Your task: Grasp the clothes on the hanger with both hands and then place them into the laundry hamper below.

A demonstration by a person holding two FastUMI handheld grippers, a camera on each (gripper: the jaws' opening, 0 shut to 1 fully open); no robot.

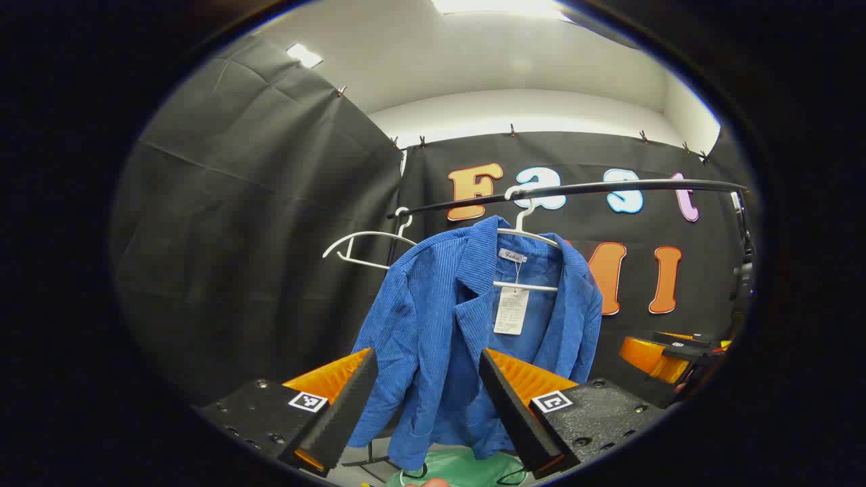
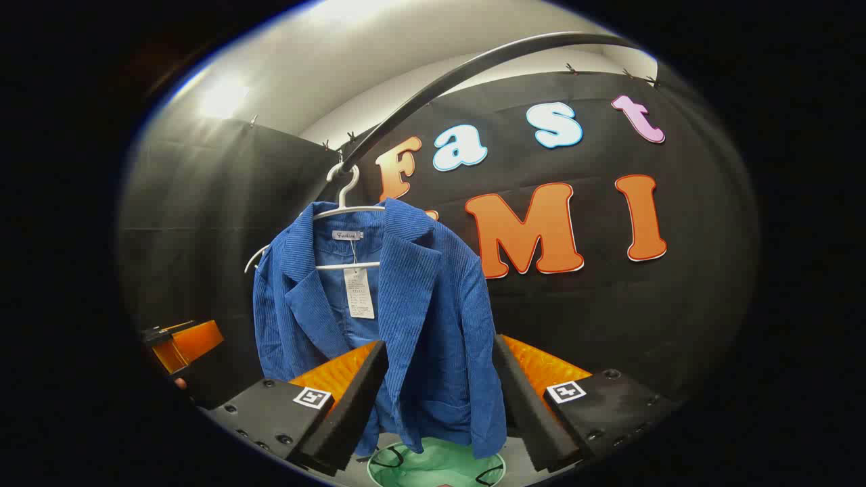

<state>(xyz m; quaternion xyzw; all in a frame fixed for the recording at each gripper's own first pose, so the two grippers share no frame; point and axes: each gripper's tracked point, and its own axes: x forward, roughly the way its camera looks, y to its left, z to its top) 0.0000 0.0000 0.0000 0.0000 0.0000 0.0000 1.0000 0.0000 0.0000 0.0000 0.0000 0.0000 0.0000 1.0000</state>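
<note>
In the left gripper view, a blue corduroy jacket [image 1: 467, 325] is seen at centre frame, hung on a white hanger [image 1: 524, 233] from a dark rail [image 1: 575, 191]. The left gripper [image 1: 427, 406] is held wide open, apart from the cloth, at the bottom. A green laundry hamper [image 1: 467, 472] lies at the lower edge, below the jacket.

In the right gripper view, the jacket [image 2: 413, 325] hangs left of centre above the hamper [image 2: 440, 463]. The right gripper [image 2: 440, 399] is spread wide and nothing is held.

The approach is judged under way; both claws must next be closed on the fabric.
</note>
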